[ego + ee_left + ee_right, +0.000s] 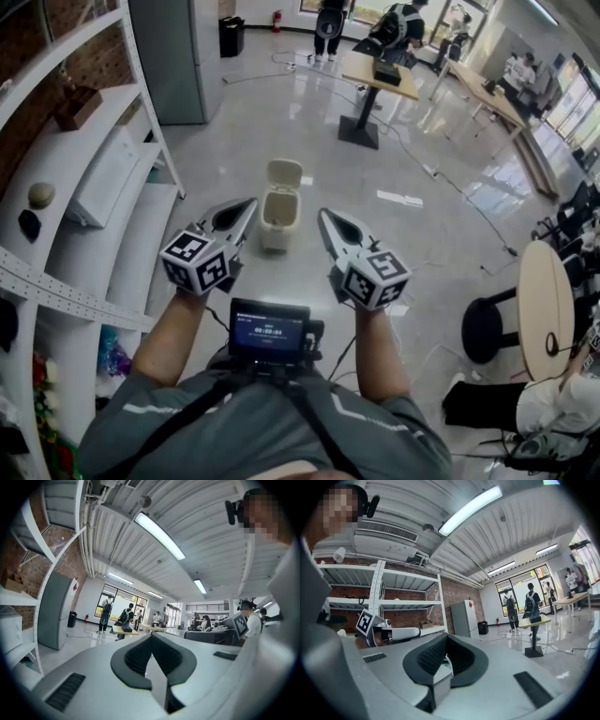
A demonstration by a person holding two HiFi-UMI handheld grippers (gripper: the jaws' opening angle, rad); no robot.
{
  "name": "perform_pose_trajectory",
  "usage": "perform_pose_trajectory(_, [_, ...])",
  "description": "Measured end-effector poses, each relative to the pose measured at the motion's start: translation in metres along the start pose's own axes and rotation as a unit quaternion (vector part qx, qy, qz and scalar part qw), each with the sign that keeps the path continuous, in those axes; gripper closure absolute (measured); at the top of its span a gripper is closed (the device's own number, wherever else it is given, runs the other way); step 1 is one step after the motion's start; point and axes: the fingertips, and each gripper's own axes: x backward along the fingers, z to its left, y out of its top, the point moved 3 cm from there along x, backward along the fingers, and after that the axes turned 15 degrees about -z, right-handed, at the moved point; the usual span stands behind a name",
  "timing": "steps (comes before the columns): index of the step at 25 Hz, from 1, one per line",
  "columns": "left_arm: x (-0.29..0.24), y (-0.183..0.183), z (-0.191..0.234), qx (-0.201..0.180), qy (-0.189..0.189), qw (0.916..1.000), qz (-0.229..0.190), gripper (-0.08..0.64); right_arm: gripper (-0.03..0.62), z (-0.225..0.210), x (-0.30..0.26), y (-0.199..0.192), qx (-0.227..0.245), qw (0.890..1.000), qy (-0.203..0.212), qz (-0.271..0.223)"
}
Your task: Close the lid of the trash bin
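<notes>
Two grippers were raised short of the trash bin (279,223): left gripper (250,202) and right gripper (323,215), each with jaws pressed together, nothing held. Bin on the floor (309,122) just beyond the tips, between them; lid (284,173) tipped up, open. Shelving (112,178) left of bin, grey cabinet (178,56) behind-left, pedestal table (377,77) behind, round table (547,309) far right.

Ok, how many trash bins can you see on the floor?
2: a beige trash bin, lid up, straight ahead; a black bin far back beside the grey cabinet. Others may be hidden.
</notes>
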Motion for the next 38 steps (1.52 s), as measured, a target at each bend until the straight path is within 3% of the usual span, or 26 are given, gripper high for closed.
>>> perform_pose_trajectory(10, [-0.049, 0.003, 0.079, 0.025, -0.023, 0.9992, -0.018, 0.565, 0.591, -0.030, -0.081, -0.010, 0.012, 1.000, -0.019, 0.011])
perform_pose_trajectory(21, [-0.097, -0.018, 0.115, 0.045, -0.039, 0.9982, -0.002, 0.565, 0.591, -0.059, -0.138, -0.021, 0.005, 0.999, -0.030, 0.014])
perform_pose_trajectory(31, [-0.173, -0.023, 0.146, 0.019, -0.024, 0.9995, 0.001, 0.565, 0.591, -0.130, -0.192, -0.019, -0.002, 1.000, 0.010, -0.001])
perform_pose_trajectory(38, [-0.246, -0.025, 0.157, 0.004, -0.037, 0.9993, -0.008, 0.564, 0.591, -0.210, -0.221, 0.000, -0.002, 1.000, 0.007, -0.017])
